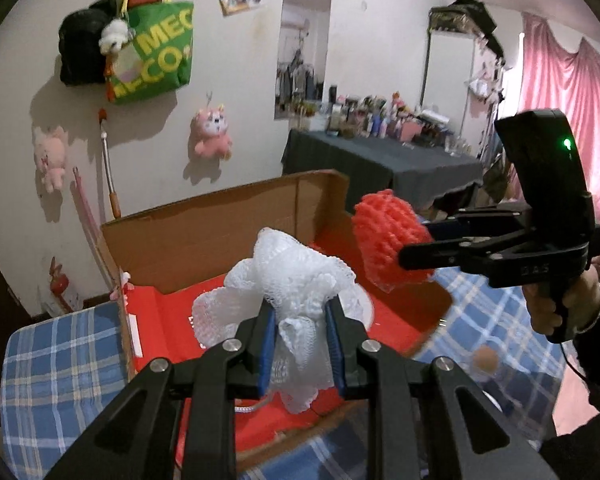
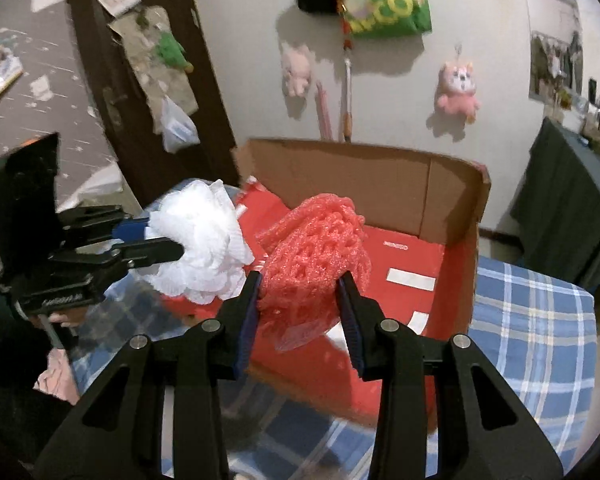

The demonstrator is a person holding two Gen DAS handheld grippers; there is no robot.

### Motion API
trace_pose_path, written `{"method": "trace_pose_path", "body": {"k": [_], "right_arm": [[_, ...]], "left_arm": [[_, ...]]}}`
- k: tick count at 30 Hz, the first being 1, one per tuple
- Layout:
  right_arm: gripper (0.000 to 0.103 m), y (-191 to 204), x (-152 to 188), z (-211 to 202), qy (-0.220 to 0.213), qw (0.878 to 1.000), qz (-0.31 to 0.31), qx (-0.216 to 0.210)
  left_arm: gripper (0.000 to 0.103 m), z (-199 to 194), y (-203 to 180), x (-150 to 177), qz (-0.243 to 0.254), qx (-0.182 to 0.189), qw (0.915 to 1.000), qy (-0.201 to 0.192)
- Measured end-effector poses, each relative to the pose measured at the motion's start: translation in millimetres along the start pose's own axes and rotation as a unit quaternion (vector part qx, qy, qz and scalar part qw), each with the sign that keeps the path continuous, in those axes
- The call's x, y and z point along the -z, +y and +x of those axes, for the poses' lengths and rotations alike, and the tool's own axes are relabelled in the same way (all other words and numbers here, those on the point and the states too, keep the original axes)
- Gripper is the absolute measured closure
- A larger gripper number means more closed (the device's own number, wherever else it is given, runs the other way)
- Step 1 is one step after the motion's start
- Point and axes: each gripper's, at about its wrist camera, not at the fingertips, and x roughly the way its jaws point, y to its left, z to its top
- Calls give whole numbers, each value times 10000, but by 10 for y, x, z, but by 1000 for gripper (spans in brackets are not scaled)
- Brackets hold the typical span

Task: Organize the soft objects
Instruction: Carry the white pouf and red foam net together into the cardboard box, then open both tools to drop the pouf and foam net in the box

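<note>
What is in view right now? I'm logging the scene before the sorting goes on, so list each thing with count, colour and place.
white foam net: 1, white, clamped in the left gripper, above the box
red foam net: 1, red, clamped in the right gripper, above the box
cardboard box: 1, brown outside, red inside, open on the bed
plaid cover: 1, blue and white, under the box
plush toys: 2, pink, hanging on the wall
tote bag: 1, green, hanging on the wall
left gripper: 1, black, shut on the white net
right gripper: 1, black, shut on the red net
</note>
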Motion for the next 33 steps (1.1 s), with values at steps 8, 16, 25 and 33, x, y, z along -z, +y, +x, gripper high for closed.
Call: {"method": "trace_pose_path", "body": {"k": [8,16,25,33], "right_arm": [[67,-381,-305,988,861,9952,240,404],[67,-706,-465,1668,1466,9845,617,739],[64,-904,-437,1995,1743,9762,807,1004],[60,-896,-457,1915,1721,9758,854,1045]], "left_arm": [[78,754,312,-143,-121,-154,9988,447],[78,1347,592,-235,-333,-359,9957,782],[71,1609,654,-158,-462,-552,9921,1024],[64,1657,713,-153,-525,-611,9913,1044]]}}
